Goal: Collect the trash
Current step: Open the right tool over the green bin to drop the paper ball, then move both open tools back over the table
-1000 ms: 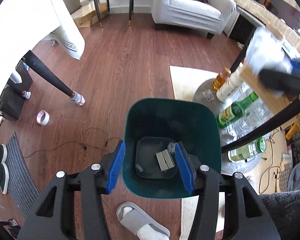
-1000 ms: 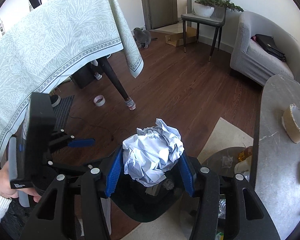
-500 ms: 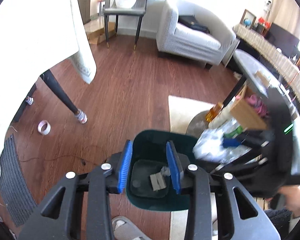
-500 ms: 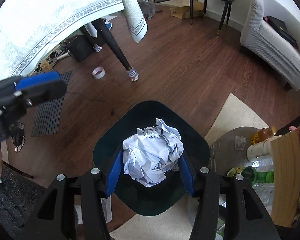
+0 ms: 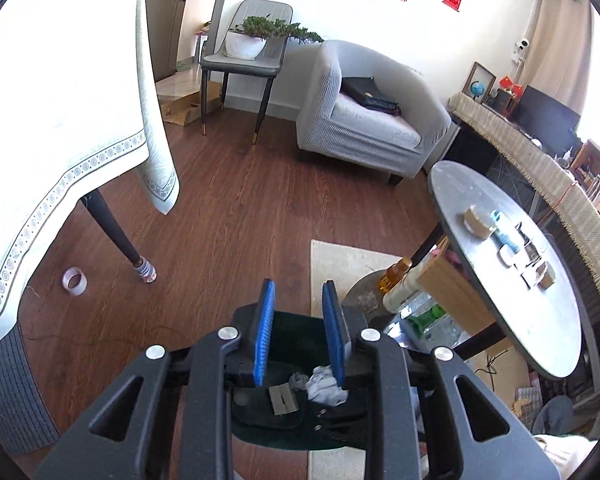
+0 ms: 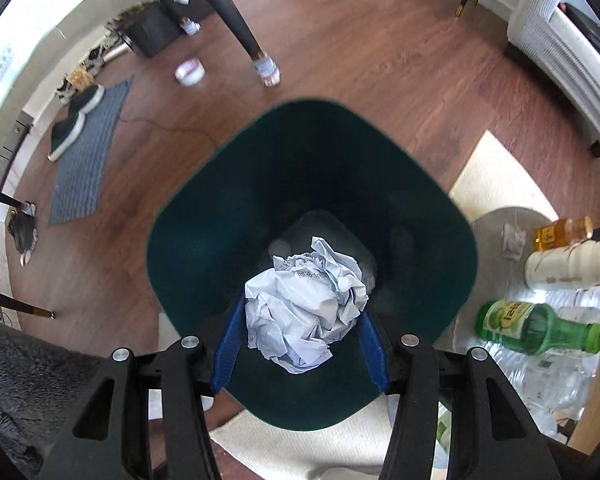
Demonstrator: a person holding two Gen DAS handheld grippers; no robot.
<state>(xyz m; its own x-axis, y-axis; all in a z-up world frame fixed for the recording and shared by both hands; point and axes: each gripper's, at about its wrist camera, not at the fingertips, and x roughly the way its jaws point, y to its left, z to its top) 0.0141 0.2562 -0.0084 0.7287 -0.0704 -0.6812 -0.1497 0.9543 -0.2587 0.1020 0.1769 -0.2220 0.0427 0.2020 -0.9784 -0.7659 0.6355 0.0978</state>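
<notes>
Blue pads of our left gripper [image 5: 298, 334] have just been closing and now stand narrowly apart with nothing between them, lifted clear above the dark green bin [image 5: 296, 438] so the other hand has room; its frame hides most of the bin, where only a grey scrap and crumpled paper show. From the right wrist, our right gripper [image 6: 300, 338] is clamped on the crumpled paper ball [image 6: 306, 308], poised over the bin's mouth [image 6: 204, 232] for dropping; the paper covers the bin floor.

Paper ball [image 6: 306, 306] now inside bin [image 6: 220, 208].
</notes>
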